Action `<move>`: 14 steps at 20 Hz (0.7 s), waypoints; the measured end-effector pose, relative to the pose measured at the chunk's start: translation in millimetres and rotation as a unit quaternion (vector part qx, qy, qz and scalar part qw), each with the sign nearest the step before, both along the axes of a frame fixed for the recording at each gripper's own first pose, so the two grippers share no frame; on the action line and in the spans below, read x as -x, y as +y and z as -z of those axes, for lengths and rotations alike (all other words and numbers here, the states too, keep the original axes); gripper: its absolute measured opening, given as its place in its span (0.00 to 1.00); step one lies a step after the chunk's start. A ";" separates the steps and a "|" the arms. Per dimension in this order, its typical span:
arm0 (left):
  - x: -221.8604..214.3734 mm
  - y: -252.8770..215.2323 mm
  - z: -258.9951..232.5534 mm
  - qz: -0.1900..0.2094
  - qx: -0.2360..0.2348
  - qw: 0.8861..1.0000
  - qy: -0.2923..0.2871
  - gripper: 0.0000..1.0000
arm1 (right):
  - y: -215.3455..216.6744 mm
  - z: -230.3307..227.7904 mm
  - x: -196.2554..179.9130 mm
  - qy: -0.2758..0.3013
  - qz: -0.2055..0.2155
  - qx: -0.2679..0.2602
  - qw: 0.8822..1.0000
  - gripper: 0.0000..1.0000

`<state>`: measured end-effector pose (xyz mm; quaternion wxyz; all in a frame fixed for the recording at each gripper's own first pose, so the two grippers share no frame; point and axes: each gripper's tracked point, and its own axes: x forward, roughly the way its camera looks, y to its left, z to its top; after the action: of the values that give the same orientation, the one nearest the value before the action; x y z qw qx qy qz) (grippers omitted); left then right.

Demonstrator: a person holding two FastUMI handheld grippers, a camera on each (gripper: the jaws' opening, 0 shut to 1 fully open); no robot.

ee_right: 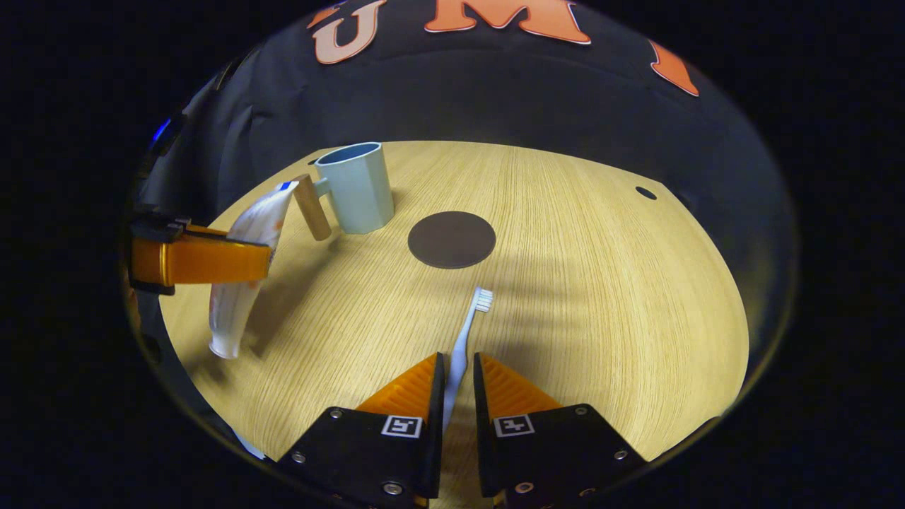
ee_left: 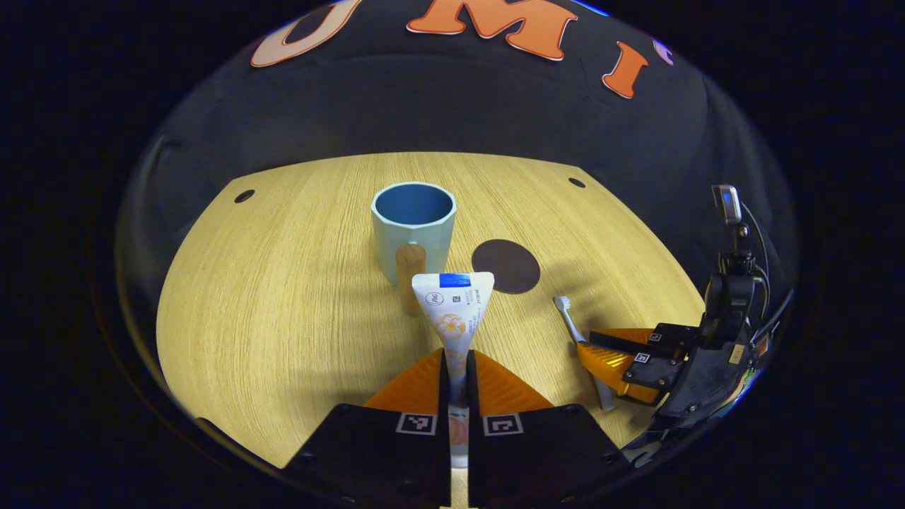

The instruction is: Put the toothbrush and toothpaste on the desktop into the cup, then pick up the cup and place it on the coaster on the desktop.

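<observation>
A: What have the left tongs (ee_left: 459, 367) got?

B: The toothpaste (ee_left: 454, 304). Both fingers are pressed on the tube's lower part, and its flat crimped end sticks up ahead of them. In the right gripper view the tube (ee_right: 247, 268) hangs tilted above the counter's (ee_right: 601, 297) left edge, cap end down, with the left tongs (ee_right: 201, 261) clamped across its middle.

A: And the right tongs (ee_right: 456, 375)?

B: Narrowed around the toothbrush (ee_right: 466, 332) handle, fingers on either side. Whether both actually press on it, I cannot tell. The bristle head points toward the counter's far edge. In the left gripper view the right tongs (ee_left: 615, 357) sit low near the counter's right edge, with the brush (ee_left: 569, 322) running through them.

A: Where's the cup (ee_left: 413, 226)?

B: Upright toward the counter's far edge, with its wooden handle (ee_left: 410, 276) facing the near edge. The round dark coaster (ee_left: 505, 266) lies just beside it, bare. The toothbrush head lies near the coaster's (ee_right: 452, 240) front rim, apart from it.
</observation>
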<state>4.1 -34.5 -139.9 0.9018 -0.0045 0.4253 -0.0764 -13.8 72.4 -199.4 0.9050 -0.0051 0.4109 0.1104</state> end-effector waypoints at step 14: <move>-17.7 10.1 -85.5 -0.014 0.022 0.983 -0.179 0.09 | 18.3 -29.9 -14.3 -0.060 0.013 -0.087 0.994 0.04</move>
<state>21.8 -24.4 -54.4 0.9641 -0.0171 0.2549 -0.0726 0.5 90.6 -169.4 0.9265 0.0720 0.3446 0.1332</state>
